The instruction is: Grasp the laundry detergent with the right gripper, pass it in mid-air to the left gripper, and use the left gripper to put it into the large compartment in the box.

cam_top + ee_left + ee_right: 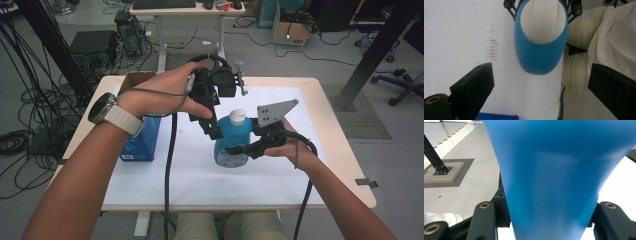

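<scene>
Table, centre of the high view: white-covered top, wooden edge exposed.

Blue box, left of centre: upright on the table, just under the left wrist, untouched.

Blue bottle, centre: upright on the table, long axis vertical, white cap uppermost.

Right gripper, right of centre: comes in level from the right, jaws clamped on the bottle's lower body. The right gripper view confirms the blue wall pressed between them.

Left gripper, upper centre: points steeply down, jaws apart and empty. In the left gripper view the cap lies ahead of the jaws, at upper centre of the frame.

Assessment: the left hand is nearer the cap; the coming move is probably a descent along the bottle's axis.
</scene>
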`<state>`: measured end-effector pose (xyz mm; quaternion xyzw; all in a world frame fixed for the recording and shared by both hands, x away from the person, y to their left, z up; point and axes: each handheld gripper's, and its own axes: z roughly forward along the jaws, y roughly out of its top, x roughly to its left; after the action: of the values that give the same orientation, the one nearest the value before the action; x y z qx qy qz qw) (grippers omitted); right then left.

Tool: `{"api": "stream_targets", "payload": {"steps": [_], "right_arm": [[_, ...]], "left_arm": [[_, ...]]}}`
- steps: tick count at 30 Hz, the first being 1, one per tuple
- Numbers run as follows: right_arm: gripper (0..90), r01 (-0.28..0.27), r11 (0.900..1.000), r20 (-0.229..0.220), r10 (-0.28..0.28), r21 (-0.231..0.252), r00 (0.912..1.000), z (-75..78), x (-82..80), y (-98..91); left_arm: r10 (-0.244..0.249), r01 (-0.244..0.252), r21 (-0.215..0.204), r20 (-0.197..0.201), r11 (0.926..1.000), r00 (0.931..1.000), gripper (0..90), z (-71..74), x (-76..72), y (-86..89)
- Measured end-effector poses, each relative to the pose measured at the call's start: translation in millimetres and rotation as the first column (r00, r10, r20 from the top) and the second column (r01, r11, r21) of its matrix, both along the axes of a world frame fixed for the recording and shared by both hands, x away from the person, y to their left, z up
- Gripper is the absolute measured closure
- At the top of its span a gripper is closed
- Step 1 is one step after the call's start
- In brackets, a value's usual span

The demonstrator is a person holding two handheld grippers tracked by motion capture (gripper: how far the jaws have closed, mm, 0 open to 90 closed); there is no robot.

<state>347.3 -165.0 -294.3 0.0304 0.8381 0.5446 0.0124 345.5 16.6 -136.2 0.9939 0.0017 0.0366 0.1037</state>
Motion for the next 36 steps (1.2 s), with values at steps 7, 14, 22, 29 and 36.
{"api": "stream_targets", "payload": {"steps": [7, 14, 22, 29, 36], "right_arm": [[43.8, -0.001, 1.0000, 0.002, 0.001, 0.000, 1.0000, -1.3, 1.2, 2.3], [43.8, 0.000, 1.0000, 0.000, 0.000, -0.006, 1.0000, -2.9, 1.7, 2.7], [43.8, -0.001, 1.0000, -0.001, 0.001, -0.008, 1.0000, -3.3, 2.2, 2.6], [43.8, 0.003, 1.0000, 0.001, -0.003, -0.009, 1.0000, -3.4, 2.2, 1.8], [43.8, 0.006, 0.9999, 0.004, -0.006, -0.010, 1.0000, -3.3, 2.7, 0.1]], "left_arm": [[-0.003, 0.003, -0.003, -0.003, 1.0000, 1.0000, 6.8, -1.0, 0.6, -1.0], [0.000, 0.000, -0.005, -0.003, 1.0000, 1.0000, 6.8, -1.8, 1.5, -0.6], [0.001, -0.001, -0.005, 0.001, 1.0000, 1.0000, 6.8, -2.1, 1.8, -0.7], [0.003, -0.003, -0.001, -0.002, 1.0000, 1.0000, 6.8, -2.0, 2.1, -1.3], [0.003, -0.003, -0.002, -0.001, 1.0000, 1.0000, 6.9, -1.9, 2.0, -2.2]]}}
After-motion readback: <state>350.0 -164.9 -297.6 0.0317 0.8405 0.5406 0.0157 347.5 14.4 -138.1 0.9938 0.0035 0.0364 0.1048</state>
